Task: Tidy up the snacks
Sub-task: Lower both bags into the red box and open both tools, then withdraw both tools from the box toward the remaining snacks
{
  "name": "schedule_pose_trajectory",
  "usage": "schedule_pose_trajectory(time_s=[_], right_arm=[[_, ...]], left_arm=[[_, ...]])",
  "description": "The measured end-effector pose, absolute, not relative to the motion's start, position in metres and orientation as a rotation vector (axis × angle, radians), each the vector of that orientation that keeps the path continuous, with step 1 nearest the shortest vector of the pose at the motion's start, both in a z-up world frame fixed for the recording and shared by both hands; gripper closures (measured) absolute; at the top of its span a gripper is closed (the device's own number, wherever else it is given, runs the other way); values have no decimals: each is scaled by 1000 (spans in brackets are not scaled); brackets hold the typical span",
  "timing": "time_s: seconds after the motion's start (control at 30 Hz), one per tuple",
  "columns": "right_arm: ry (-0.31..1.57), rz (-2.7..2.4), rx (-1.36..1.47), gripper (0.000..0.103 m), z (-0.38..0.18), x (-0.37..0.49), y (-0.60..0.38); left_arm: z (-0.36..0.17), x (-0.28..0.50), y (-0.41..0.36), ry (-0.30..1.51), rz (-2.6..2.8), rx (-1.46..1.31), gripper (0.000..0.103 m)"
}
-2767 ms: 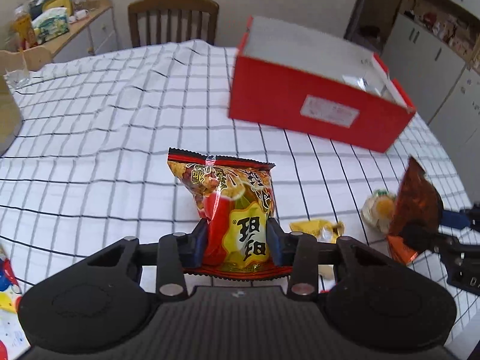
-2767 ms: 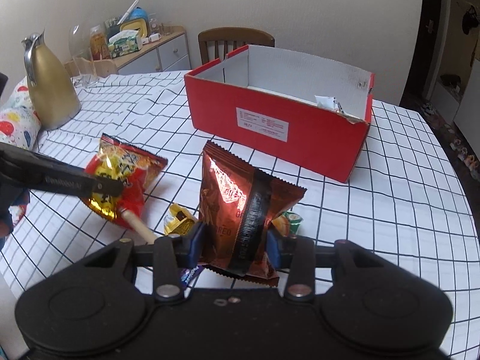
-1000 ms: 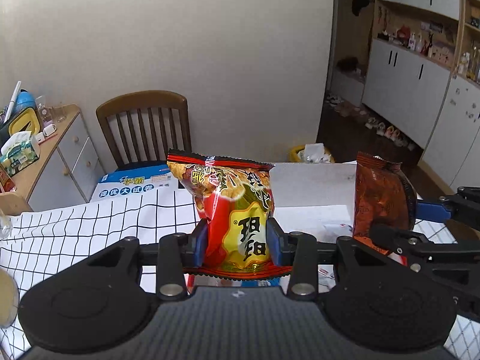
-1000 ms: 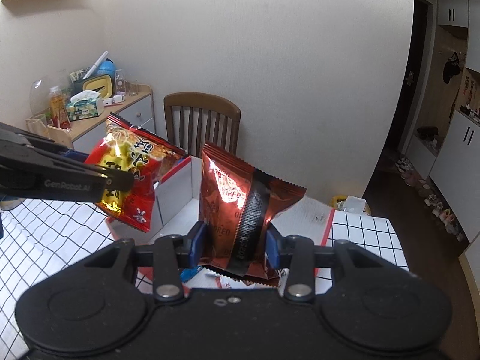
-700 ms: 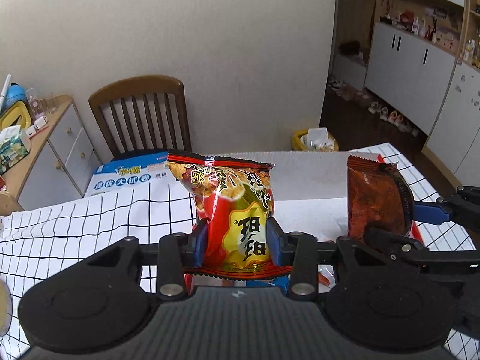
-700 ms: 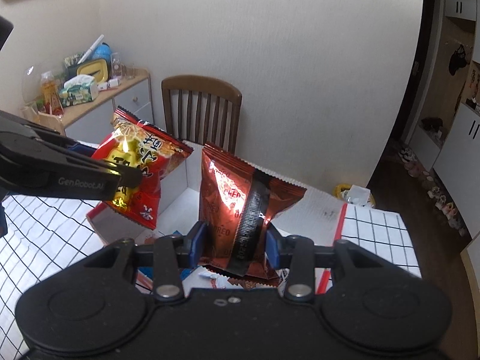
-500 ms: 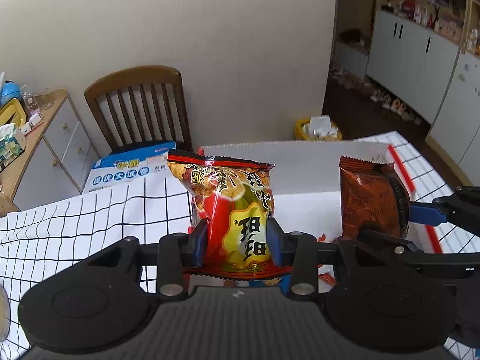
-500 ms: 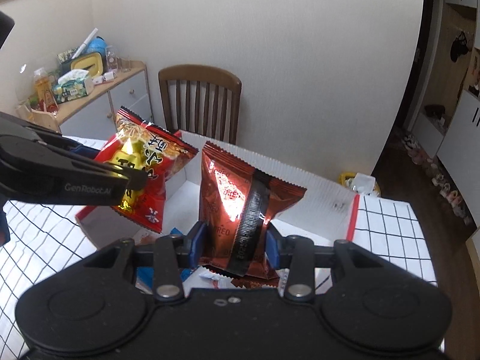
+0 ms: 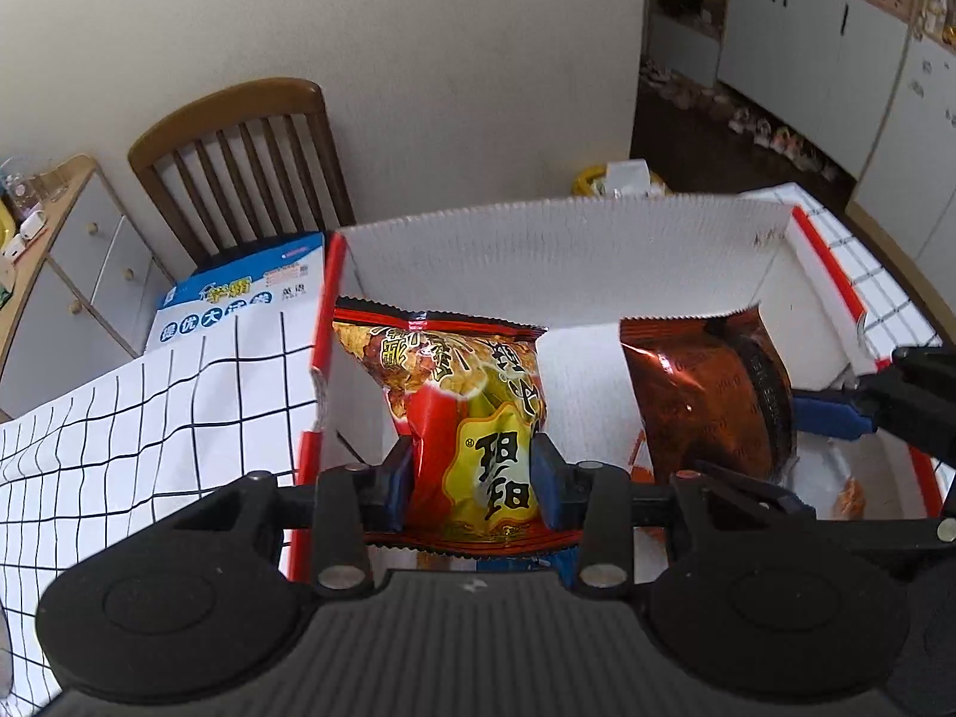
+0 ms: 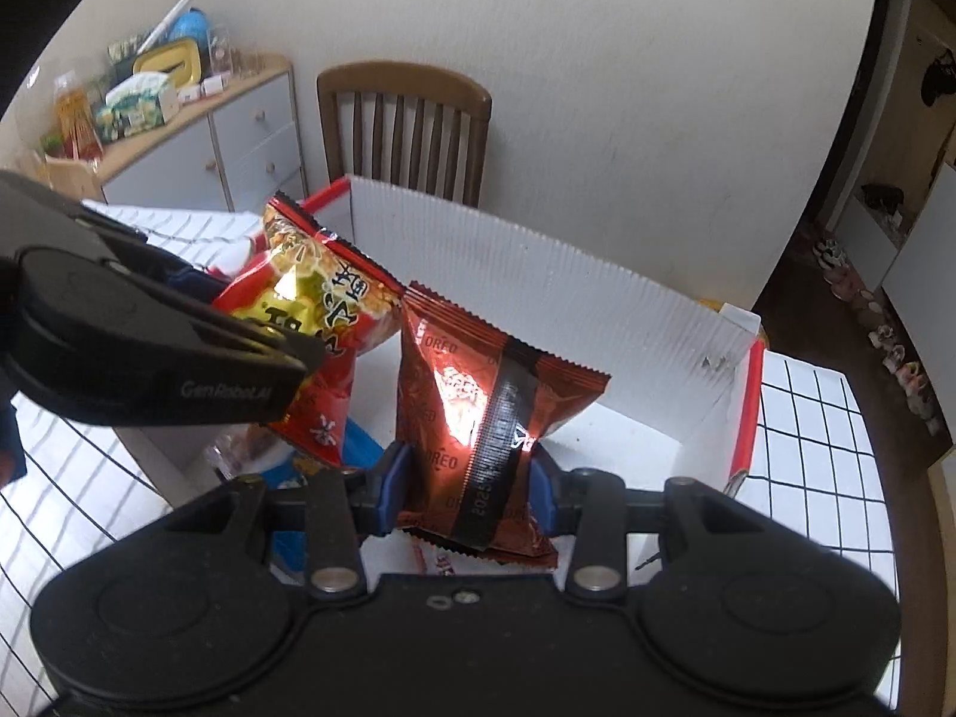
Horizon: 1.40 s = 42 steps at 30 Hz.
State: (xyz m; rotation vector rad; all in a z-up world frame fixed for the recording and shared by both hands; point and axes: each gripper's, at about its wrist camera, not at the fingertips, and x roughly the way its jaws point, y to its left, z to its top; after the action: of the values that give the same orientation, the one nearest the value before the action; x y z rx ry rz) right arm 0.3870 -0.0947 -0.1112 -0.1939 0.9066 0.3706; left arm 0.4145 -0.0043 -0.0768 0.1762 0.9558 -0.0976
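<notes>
White checked cloth covers the desk, and on it stands the red cardboard box with its white corrugated inside, open at the top. Behind the box a brown wooden chair stands against the wall, and a blue-and-white carton lies just past the box's left wall.

Both of my grippers hang over the open box, each pointing down into it. My left gripper pinches the red and yellow snack bag near its lower end, its blue pads pressed against both sides, the bag standing upright above the left part of the box. My right gripper clamps the dark reddish-brown Oreo bag the same way, low down, with the bag upright over the right part of the box. The two bags are side by side, close; whether they touch I cannot tell.

Down on the box floor I see a few smaller wrappers, partly hidden beneath the bags and my grippers.
</notes>
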Motion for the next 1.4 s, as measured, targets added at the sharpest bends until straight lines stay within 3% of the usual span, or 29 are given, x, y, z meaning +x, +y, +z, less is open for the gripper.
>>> schedule_pose_trajectory(time_s=[0.23, 0.53, 0.6, 0.67, 0.73, 1.4], right_arm=[[935, 369, -213, 67, -118, 390, -95], [924, 355, -162, 60, -111, 382, -104], [922, 355, -166, 58, -107, 380, -105], [918, 360, -166, 55, -103, 377, -106], [904, 356, -167, 53, -98, 373, -108], [820, 346, -89, 34, -41, 322, -137]], left_arm=[[-92, 421, -7, 996, -95, 180, 64], [-98, 422, 1, 1044, -88, 109, 62], [-95, 419, 4, 1033, -71, 97, 58], [-91, 415, 6, 1019, -64, 83, 35], [-86, 411, 8, 1000, -41, 79, 29], [-19, 325, 19, 897, -44, 40, 29]])
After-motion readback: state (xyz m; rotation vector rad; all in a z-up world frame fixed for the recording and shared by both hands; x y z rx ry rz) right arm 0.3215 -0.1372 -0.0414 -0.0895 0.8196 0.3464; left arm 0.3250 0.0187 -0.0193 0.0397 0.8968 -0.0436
